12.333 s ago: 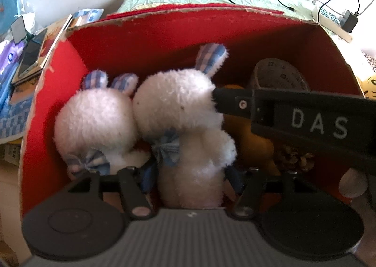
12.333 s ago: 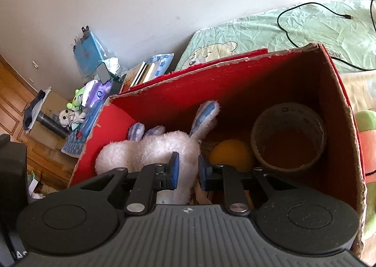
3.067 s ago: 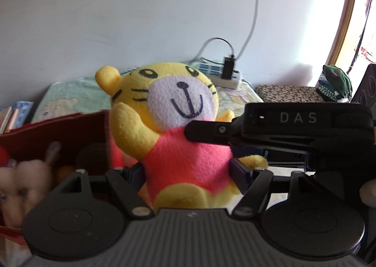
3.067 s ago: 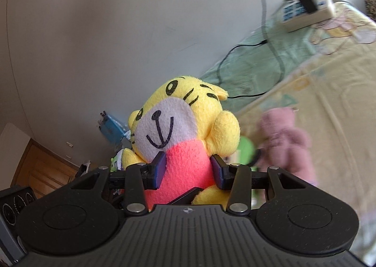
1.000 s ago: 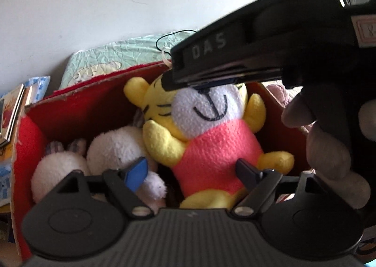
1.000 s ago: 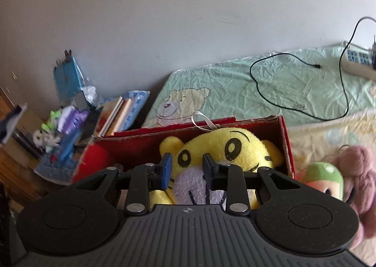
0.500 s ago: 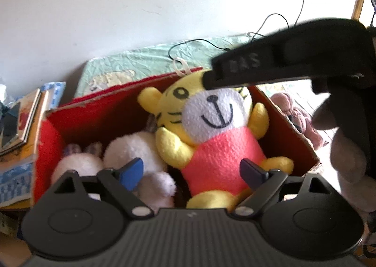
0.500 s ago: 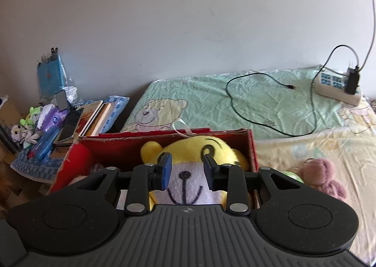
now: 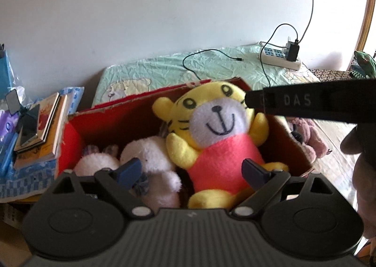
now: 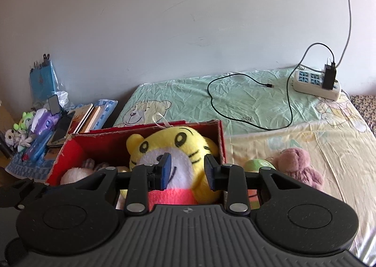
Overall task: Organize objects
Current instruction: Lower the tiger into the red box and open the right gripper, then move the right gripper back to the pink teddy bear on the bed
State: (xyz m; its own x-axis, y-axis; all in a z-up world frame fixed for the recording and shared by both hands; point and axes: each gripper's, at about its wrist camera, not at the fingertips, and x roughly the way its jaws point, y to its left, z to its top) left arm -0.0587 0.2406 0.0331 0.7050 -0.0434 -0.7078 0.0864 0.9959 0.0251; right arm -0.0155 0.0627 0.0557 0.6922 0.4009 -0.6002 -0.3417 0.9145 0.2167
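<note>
Inside the red cardboard box (image 9: 112, 123), the yellow plush tiger (image 9: 216, 133) sits free, both grippers' fingers (image 9: 129, 170) spread, empty.

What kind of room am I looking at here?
Most likely a bedroom, perhaps a child's. There's a mattress with a cartoon bear sheet against the wall, a red box of soft toys including a yellow tiger, and books stacked alongside.

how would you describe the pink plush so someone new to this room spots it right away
Start at the bed sheet and find the red box of stuffed toys on it. On the sheet just right of the box lies the pink plush, beside a green toy. It is the only dusty pink one, and it lies outside the box, unlike the yellow tiger.
</note>
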